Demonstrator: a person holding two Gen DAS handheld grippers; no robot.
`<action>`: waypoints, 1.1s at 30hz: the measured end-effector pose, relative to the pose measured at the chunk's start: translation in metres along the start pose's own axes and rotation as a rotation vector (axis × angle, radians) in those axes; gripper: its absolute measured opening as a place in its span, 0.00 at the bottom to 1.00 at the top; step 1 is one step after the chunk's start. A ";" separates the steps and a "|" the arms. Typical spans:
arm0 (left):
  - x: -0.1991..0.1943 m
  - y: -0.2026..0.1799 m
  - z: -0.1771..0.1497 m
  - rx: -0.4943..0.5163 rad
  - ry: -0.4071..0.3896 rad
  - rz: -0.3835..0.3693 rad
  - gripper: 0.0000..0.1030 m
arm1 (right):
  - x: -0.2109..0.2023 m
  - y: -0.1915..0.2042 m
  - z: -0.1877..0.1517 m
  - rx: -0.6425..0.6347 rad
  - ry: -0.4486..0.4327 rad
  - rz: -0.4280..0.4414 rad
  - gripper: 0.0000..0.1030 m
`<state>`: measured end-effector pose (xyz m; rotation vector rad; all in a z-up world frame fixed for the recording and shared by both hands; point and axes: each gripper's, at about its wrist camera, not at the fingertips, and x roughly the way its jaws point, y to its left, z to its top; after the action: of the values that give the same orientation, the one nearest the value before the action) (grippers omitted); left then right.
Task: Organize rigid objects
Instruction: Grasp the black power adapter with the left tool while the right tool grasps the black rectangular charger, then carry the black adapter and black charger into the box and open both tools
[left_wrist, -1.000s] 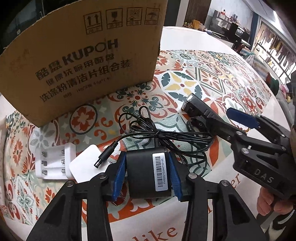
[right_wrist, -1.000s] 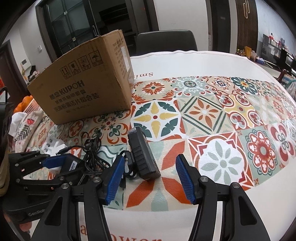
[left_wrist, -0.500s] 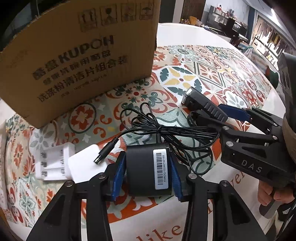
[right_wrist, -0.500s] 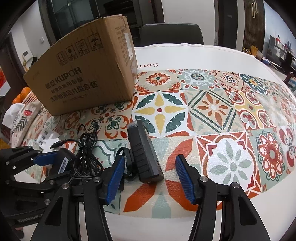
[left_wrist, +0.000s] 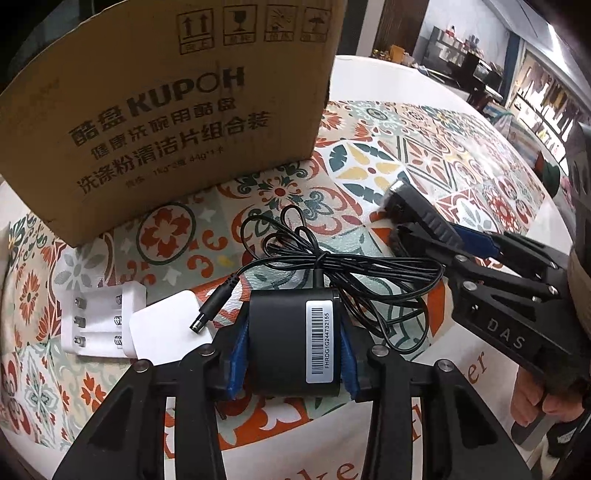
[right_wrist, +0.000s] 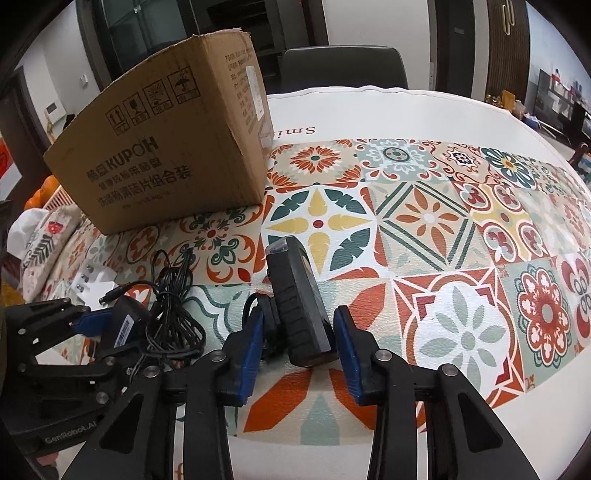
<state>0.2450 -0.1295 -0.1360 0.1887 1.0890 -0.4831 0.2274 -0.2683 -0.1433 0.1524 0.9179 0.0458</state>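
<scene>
My left gripper (left_wrist: 293, 354) is shut on a black power adapter (left_wrist: 291, 341) with a barcode label; its tangled black cable (left_wrist: 343, 266) trails onto the patterned tablecloth. The adapter also shows in the right wrist view (right_wrist: 123, 325). My right gripper (right_wrist: 299, 343) has its jaws narrowed around a flat black device (right_wrist: 301, 306) standing on edge; the right pad is at its side, the left pad a little off it. The device also shows in the left wrist view (left_wrist: 421, 212), with the right gripper (left_wrist: 461, 240) reaching onto it.
A brown KUPOH cardboard box (left_wrist: 162, 99) stands behind, also in the right wrist view (right_wrist: 166, 147). A white battery charger (left_wrist: 99, 321) and a white square block (left_wrist: 170, 325) lie left of the adapter. The table's near edge (left_wrist: 295, 454) is close.
My right gripper has closed in around the flat black device and moved forward over it. My left gripper has kept its hold on the adapter and moved nearer the box.
</scene>
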 end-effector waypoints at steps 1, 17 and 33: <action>-0.001 0.001 -0.001 -0.007 -0.003 0.000 0.39 | -0.002 0.000 -0.001 0.001 -0.007 -0.006 0.37; -0.045 0.010 -0.003 -0.078 -0.136 0.004 0.39 | -0.044 0.017 0.000 0.011 -0.094 -0.010 0.37; -0.099 0.026 -0.008 -0.134 -0.262 0.017 0.39 | -0.086 0.051 0.012 -0.007 -0.187 0.026 0.37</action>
<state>0.2136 -0.0751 -0.0547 0.0158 0.8582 -0.4055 0.1857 -0.2285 -0.0608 0.1591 0.7288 0.0577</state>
